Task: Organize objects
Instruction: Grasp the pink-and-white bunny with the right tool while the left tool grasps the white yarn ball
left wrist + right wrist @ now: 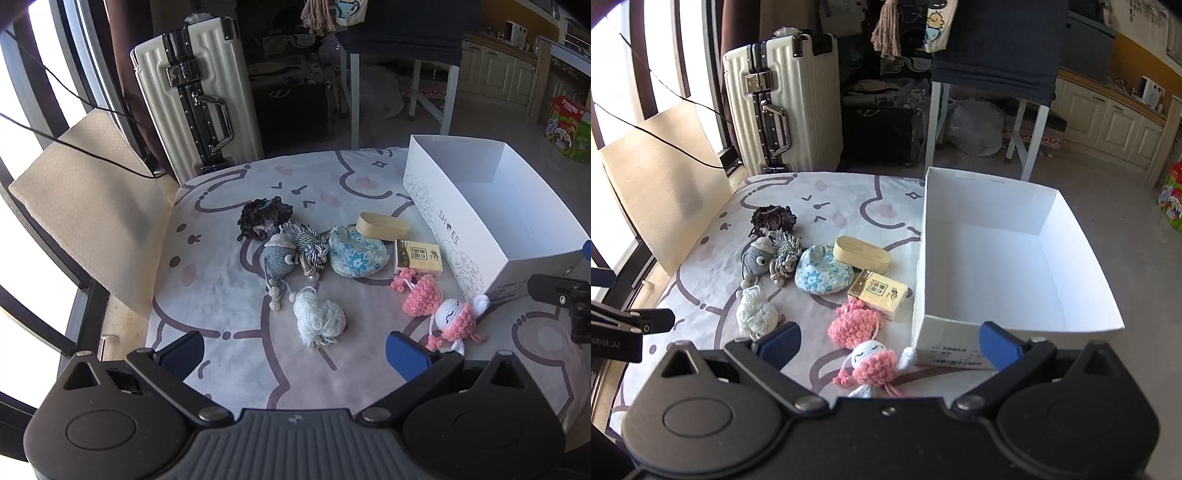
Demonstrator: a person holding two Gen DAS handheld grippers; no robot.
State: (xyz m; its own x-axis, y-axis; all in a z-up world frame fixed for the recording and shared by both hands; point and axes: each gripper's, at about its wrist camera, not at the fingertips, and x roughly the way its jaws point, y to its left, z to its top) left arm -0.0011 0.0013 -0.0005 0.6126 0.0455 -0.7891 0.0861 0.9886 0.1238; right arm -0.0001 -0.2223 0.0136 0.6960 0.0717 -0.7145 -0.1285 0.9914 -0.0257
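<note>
Ahead of both tongs, on a cartoon-print cloth (229,295), the clutter waits beside an empty white cardboard shoebox (993,206); I judge sorting has not begun.

Both my left tongs (295,350) and right tongs (890,343) hover with jaws apart, gripping nothing. Nearest the right tongs lies a pink-and-white crocheted doll (873,363), touching the box's near corner, with a knobbly pink yarn pouch (851,325) just beyond. Just ahead of the left tongs sits a fluffy white yarn ball (317,317). Farther out: a floral blue fabric pouch (356,256), a smooth oval wooden case (382,226), a yellow tissue packet (419,258), and a grey crocheted figure (279,258). My next move, I reckon, calls for closing softly on the doll.
</note>
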